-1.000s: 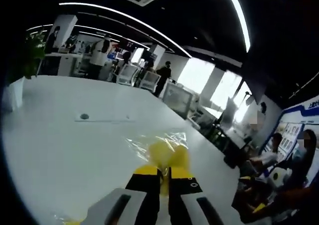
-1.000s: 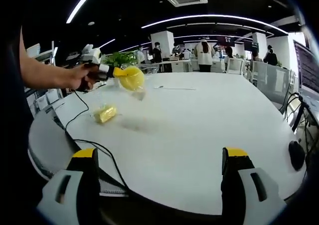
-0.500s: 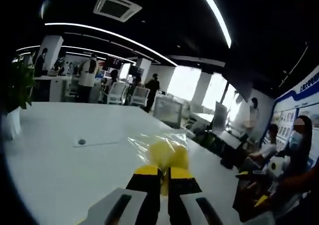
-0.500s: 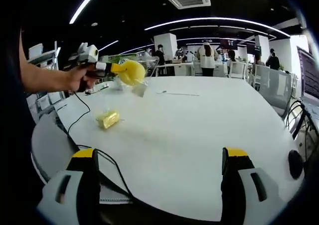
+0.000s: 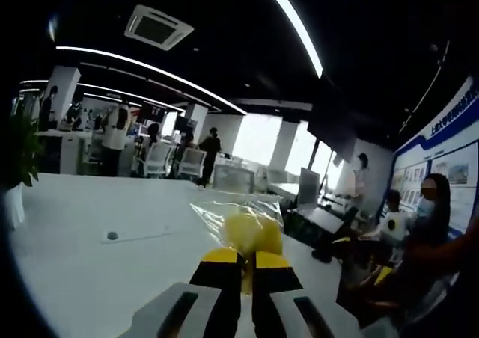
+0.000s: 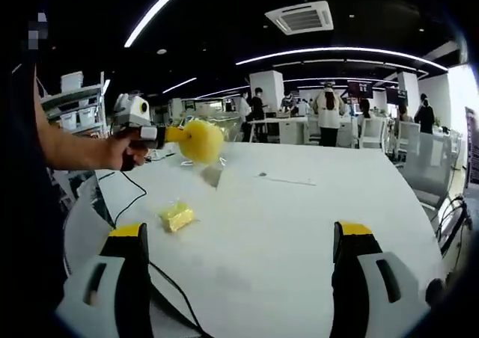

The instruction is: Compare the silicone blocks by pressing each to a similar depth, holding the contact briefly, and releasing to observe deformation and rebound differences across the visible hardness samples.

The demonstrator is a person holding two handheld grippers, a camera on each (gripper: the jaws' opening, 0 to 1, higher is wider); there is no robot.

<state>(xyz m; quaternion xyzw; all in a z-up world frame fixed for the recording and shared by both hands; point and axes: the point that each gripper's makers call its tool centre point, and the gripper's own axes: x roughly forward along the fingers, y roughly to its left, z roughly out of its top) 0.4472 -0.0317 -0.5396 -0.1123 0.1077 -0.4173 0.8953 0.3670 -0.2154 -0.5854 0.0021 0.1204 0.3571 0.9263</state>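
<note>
Your left gripper (image 5: 241, 267) has its jaws pinched nearly together on a soft yellow silicone block in a crinkled clear plastic bag (image 5: 247, 229), held up off the table just ahead of the yellow-tipped jaws. In the right gripper view you see the same held block (image 6: 200, 141) from the side as a rounded yellow lump, with your hand (image 6: 123, 150) wrapped round the left gripper's handle. That view also shows a second, smaller yellow block in clear wrap (image 6: 177, 217) lying on the table, below the raised one and just ahead of the right gripper's left jaw. Your right gripper (image 6: 239, 252) stands with its jaws spread wide, nothing between them. A black cable (image 6: 142, 237) trails across the smooth white round-edged table (image 6: 314, 211). Beyond it is an open office with strip lights, chairs and standing people.
</note>
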